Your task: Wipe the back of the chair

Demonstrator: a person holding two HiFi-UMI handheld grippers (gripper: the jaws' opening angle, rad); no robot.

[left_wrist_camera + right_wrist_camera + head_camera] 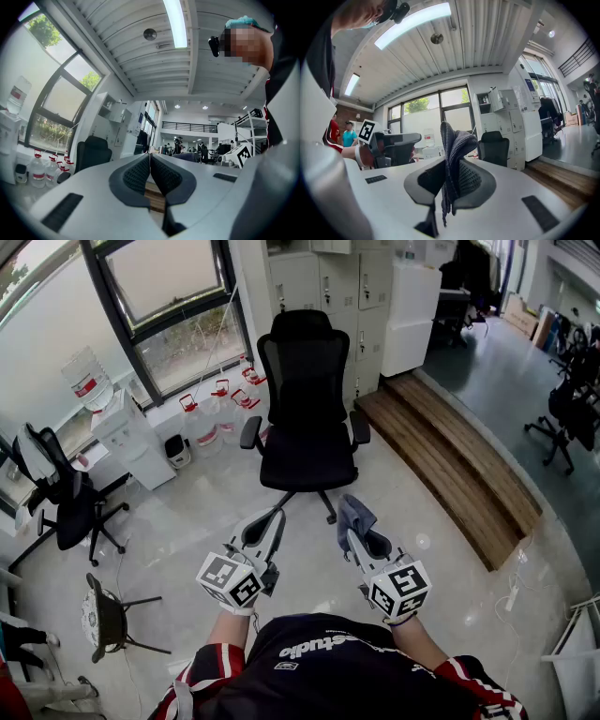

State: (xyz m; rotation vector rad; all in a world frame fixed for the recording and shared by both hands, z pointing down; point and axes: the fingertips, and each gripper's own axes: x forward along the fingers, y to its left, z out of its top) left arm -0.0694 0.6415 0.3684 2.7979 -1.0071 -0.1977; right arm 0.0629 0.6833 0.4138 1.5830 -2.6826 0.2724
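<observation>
The black office chair (pixel 307 399) stands in the middle of the floor, its seat turned toward me and its mesh back (pixel 305 367) upright. Both grippers hang short of it, above the floor before its wheeled base. My right gripper (pixel 350 532) is shut on a blue-grey cloth (pixel 355 513), which stands up bunched between the jaws (pixel 457 145). The left gripper (pixel 276 518) is shut with nothing in it, its pads pressed together. The chair (pixel 91 152) shows small at the left in the left gripper view and right of the cloth in the right gripper view (pixel 493 147).
Water jugs (pixel 217 404) line the window wall beside a white dispenser (pixel 122 427). A second black chair (pixel 61 498) and a stool (pixel 103 615) stand at the left. A low wooden platform (pixel 450 460) runs along the right. White cabinets (pixel 347 296) are behind the chair.
</observation>
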